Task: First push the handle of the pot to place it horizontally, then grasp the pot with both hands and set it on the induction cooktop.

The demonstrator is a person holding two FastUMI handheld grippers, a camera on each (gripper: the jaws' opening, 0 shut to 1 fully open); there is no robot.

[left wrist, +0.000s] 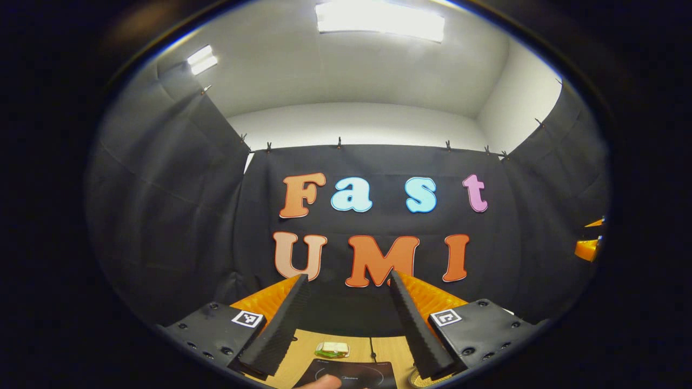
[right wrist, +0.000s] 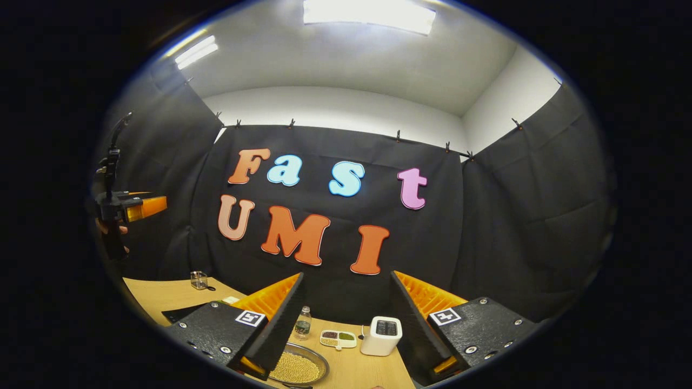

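Ridged, wedge-shaped fingers stand apart on both grippers, each holding nothing: the left gripper (left wrist: pixel 348 324) and the right gripper (right wrist: pixel 346 324) are raised over a pale wooden table (right wrist: pixel 373 367). In the left gripper view, a flat dark glassy cooktop (left wrist: pixel 357 374) with a thin ring marking lies on the table below the fingers, and a small wrapped pack (left wrist: pixel 332 349) sits just behind it. In the right gripper view the pot (right wrist: pixel 297 367) is a shallow round metal pan with a shiny rim, full of small pale grains, low between the fingers; its handle cannot be made out. Behind the pot stand one small clear bottle (right wrist: pixel 304 322), one oval dish (right wrist: pixel 338 339) with divided compartments, and one white boxy appliance (right wrist: pixel 381 335) with rounded corners. Well to the left of the pot are one small glass jar (right wrist: pixel 199 280) and a dark edge of the cooktop (right wrist: pixel 181 312).
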